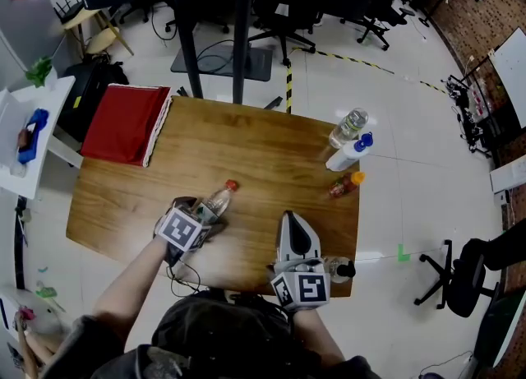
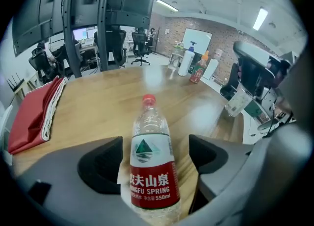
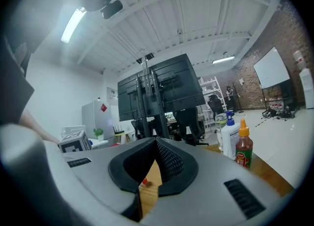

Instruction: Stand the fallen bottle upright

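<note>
1. Head view
   - We find the water bottle lying on its side on the wooden table, in the near-left area. Its red cap points toward the middle of the table.
   - The left gripper straddles the bottle's lower body, with one jaw on each side.
   - The right gripper sits over the near edge of the table, to the right of the water bottle and apart from it.
   - A red cloth lies on the far-left corner.
   - Near the far-right edge we see a clear bottle, a white bottle with a blue top and a sauce bottle.

2. Left gripper view
   - The jaws are spread wide, with the water bottle between them.
   - The bottle's red label is nearest the camera and its cap points away.
   - We see a gap on each side of the bottle. Neither pad presses on it, so the tongs are released.

3. Right gripper view
   - The jaws are clenched, pad against pad, with nothing between them.
   - A narrow slit below the contact shows a strip of tabletop.
   - The white bottle and the sauce bottle stand upright at the right.
</note>
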The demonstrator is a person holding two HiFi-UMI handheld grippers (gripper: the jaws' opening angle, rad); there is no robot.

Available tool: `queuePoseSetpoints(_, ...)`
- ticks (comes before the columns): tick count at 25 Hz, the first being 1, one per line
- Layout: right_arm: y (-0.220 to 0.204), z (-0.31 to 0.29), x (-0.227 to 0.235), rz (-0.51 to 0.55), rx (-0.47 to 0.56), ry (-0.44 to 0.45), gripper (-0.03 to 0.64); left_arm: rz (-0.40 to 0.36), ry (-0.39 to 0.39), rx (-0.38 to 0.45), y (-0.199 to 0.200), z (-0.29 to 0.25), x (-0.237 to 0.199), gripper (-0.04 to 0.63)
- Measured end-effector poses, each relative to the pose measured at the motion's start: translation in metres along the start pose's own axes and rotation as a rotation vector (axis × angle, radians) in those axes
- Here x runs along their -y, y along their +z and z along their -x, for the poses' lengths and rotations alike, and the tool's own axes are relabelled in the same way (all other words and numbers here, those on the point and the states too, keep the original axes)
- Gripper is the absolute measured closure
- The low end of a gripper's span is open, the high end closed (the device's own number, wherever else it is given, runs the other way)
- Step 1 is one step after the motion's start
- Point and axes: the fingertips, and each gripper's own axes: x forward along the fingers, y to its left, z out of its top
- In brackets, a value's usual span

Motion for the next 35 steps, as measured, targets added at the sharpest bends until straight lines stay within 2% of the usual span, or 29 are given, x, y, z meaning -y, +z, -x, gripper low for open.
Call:
queuePoseSetpoints(11, -0.006, -0.01, 0.01, -0.038, 0.01, -0.021, 0.62, -0.043, -0.055, -0.142, 0.001, -0.027, 0.002, 0.156)
queuePoseSetpoints(23, -0.009, -0.015, 0.023, -0.051, -0.001, -0.044, 0.62, -0.033, -0.074, -0.202, -0.009, -0.052, -0.002, 0.156)
queuePoseSetpoints(25, -0.011, -0.015, 0.025, -0.058, -0.003, -0.046, 0.62, -0.037, -0.053, -0.214, -0.011, -0.053, -0.005, 0.156)
queuePoseSetpoints(28, -0.013, -0.017, 0.024, -0.056, -0.006, -0.039, 0.62, -0.052, 0.002, -0.273, -0.019, -0.05, -0.013, 0.156)
queuePoseSetpoints(35, -0.014, -0.019, 0.026, -0.055, -0.007, -0.036, 0.62, -0.106, 0.1, -0.232, -0.002, -0.059, -0.013, 0.178)
